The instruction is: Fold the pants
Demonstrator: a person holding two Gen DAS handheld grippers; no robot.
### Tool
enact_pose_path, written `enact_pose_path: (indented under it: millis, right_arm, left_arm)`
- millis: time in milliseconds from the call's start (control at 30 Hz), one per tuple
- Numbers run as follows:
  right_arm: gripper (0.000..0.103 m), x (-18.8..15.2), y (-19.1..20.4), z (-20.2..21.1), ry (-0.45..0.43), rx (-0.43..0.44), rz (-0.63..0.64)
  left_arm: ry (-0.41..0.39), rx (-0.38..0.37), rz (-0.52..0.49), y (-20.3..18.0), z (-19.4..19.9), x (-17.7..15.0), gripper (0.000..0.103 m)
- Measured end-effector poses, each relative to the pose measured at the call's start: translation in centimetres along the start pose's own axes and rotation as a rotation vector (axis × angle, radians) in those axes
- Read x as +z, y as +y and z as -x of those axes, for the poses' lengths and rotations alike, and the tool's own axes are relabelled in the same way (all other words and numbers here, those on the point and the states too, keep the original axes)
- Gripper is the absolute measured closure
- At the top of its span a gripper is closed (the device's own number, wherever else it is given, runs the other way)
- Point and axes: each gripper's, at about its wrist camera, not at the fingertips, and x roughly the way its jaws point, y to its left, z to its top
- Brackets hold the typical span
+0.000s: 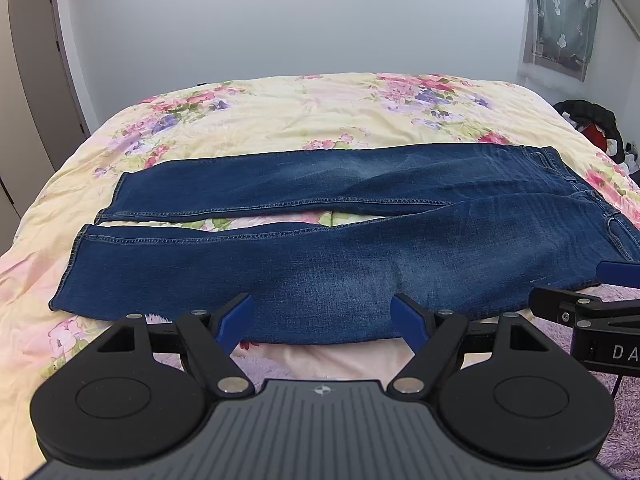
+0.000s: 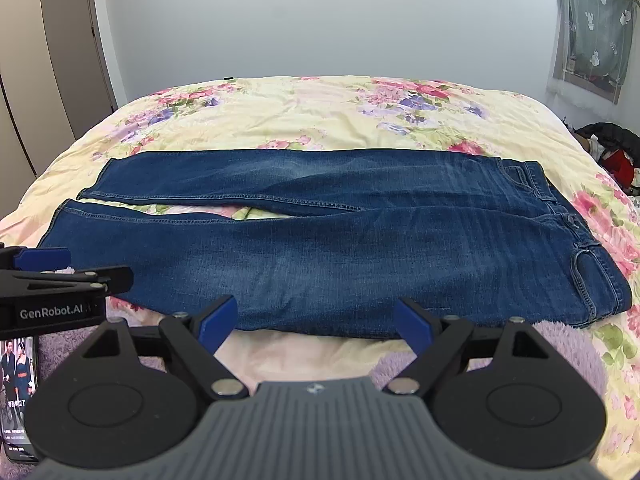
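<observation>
While the jeans (image 2: 320,240) lie spread full length across a floral bedspread (image 2: 304,116), no fold appears to have been made yet: both legs rest side by side, hems toward the left and waistband (image 2: 560,216) toward the right, with a thin wedge of quilt showing between them. The left gripper (image 1: 322,320) and the right gripper (image 2: 310,320) hover just short of the near leg's edge, each with its blue-padded fingers spread wide and holding nothing. By the look of it, the whole job remains: bringing one leg over the other, then doubling the length. The denim is mid-blue, heavy and faintly faded along the thighs, with pale contrast stitching tracing the inseams and a curved front pocket. It lies fairly flat, with shallow ripples near the seat. The quilt beneath is soft, cream, puckered and printed with pink and purple blooms; a fuzzy lilac blanket (image 2: 568,344) edges the near side of the bed.
</observation>
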Motion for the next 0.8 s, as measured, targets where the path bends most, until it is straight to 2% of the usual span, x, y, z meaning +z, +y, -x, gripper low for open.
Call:
enact_pose_path:
  millis: [800]
  right_arm:
    - [0.021, -0.02, -0.53, -0.78, 0.028, -0.023, -0.005]
  left_arm:
    - [0.022, -0.056, 0.009, -1.01, -0.36, 0.49, 0.012]
